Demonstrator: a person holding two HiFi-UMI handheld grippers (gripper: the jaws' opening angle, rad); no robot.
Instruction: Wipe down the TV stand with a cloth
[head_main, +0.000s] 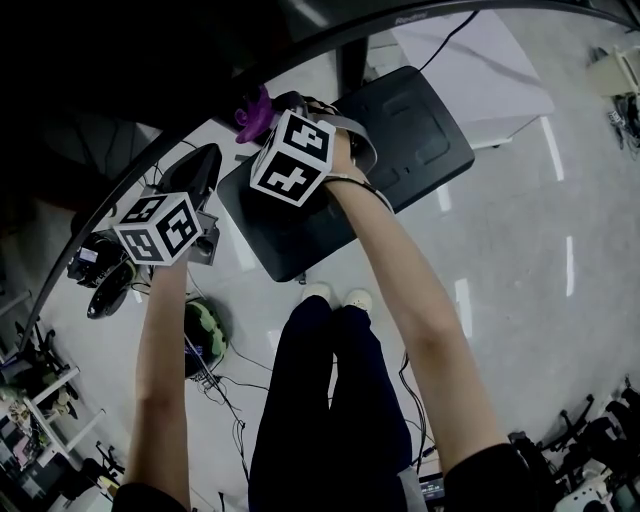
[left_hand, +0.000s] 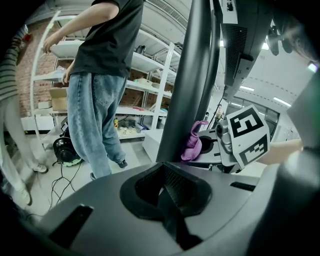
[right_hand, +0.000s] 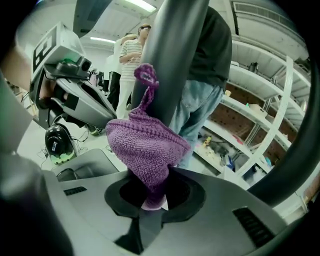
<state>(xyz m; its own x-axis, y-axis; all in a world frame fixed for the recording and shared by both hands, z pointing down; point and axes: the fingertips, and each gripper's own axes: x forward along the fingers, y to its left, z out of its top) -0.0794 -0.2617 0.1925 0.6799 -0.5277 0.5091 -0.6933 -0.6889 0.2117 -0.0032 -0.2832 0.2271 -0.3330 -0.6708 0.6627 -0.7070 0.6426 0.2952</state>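
Note:
The TV stand has a dark flat base (head_main: 410, 130) on the floor and a thick dark pole (left_hand: 192, 75) rising from it. My right gripper (head_main: 262, 120) is shut on a purple knitted cloth (right_hand: 145, 145) and presses it against the pole (right_hand: 175, 45). The cloth (head_main: 253, 112) shows as a purple bunch beside the marker cube, and as a crumpled fold (left_hand: 192, 142) on the pole's right side. My left gripper (head_main: 200, 172) hovers left of the base, a little away from the pole, its jaws together with nothing between them (left_hand: 167, 200).
A person in jeans (left_hand: 95, 115) stands beyond the pole in front of white shelving (left_hand: 145, 75). A black and green helmet-like object (head_main: 205, 330) and loose cables lie on the floor at left. A white table (head_main: 470, 60) stands behind the base.

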